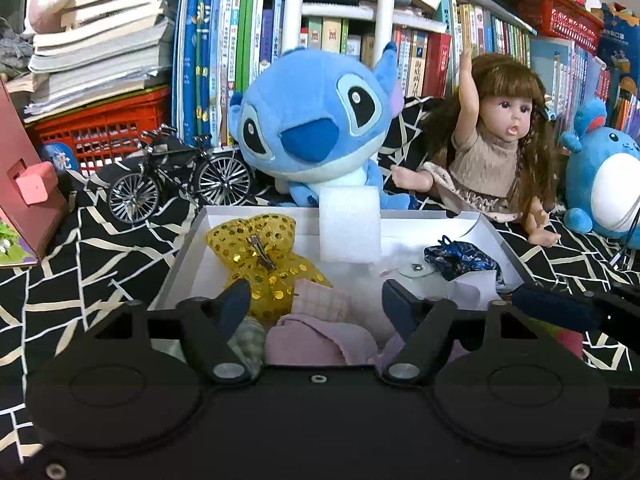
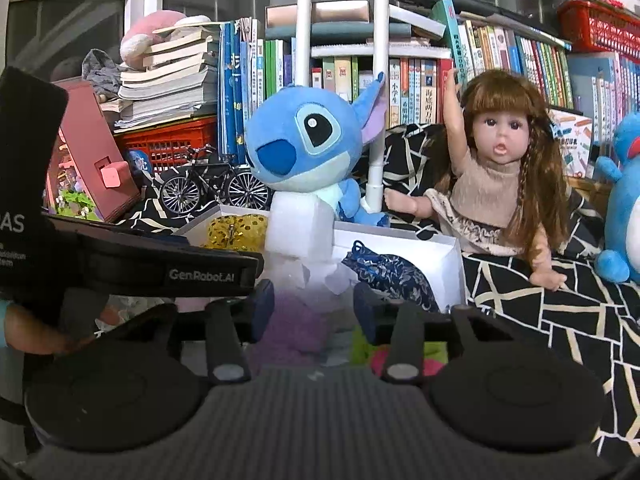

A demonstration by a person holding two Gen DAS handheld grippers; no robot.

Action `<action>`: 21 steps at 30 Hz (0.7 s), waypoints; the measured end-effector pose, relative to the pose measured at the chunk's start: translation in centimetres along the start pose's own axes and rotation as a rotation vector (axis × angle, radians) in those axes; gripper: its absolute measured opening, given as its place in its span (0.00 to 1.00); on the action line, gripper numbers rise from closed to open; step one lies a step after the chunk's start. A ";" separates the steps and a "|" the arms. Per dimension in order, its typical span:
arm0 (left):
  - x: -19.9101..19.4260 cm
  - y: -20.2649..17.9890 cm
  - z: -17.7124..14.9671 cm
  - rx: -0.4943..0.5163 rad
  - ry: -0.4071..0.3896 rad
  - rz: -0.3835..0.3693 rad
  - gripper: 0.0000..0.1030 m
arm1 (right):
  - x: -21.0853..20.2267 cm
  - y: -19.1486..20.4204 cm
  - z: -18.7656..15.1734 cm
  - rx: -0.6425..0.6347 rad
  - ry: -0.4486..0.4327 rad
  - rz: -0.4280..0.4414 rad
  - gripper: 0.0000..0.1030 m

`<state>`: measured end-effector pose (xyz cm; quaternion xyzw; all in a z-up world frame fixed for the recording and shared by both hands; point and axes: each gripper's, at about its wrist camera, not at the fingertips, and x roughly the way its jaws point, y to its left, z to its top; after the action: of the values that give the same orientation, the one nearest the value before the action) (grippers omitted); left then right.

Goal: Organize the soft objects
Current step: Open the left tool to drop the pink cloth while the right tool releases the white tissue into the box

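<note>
Between the dark blue fingertips [image 1: 236, 300] of the left gripper [image 1: 314, 300] there is open space, with nothing pinched: the pads stand apart over a heap of folded cloth, a pale pink piece [image 1: 320, 340] directly below them and a pink checked piece [image 1: 324, 300] just beyond. The right gripper [image 2: 314, 300] is likewise released, its jaws spread with a purple fuzzy cloth [image 2: 296, 320] lying loose underneath rather than clamped. Both sets of soft things sit inside the white box [image 1: 496, 236], at its near edge. Further in lie a gold sequin bow [image 1: 260, 260] with a metal clip, a dark blue patterned pouch [image 1: 460, 260] toward the right wall, and an upright white foam block [image 1: 350, 224] against the far wall. Judging from this, much of the gathering looks done, since several small fabric items are already in the box and nothing is being carried; what may remain are the larger toys outside it, the blue plush [image 1: 316, 120], the doll [image 1: 500, 140] and a second blue plush [image 1: 604, 184] at the right, though whether they belong to the job cannot be told. Both grippers point forward and tilt downward over the near rim, side by side, the left one's body [image 2: 172, 272] crossing the right camera's view.
</note>
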<state>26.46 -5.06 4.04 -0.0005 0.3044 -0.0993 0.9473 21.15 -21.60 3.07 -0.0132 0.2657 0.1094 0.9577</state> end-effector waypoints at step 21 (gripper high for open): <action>-7.9 1.9 -1.2 -0.025 -0.072 -0.023 0.90 | -5.9 0.8 -0.2 -0.002 -0.068 -0.041 0.87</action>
<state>19.80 -1.66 7.47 -0.0196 0.2711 -0.1063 0.9565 15.98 -22.02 5.97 -0.0157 0.2325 0.0902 0.9683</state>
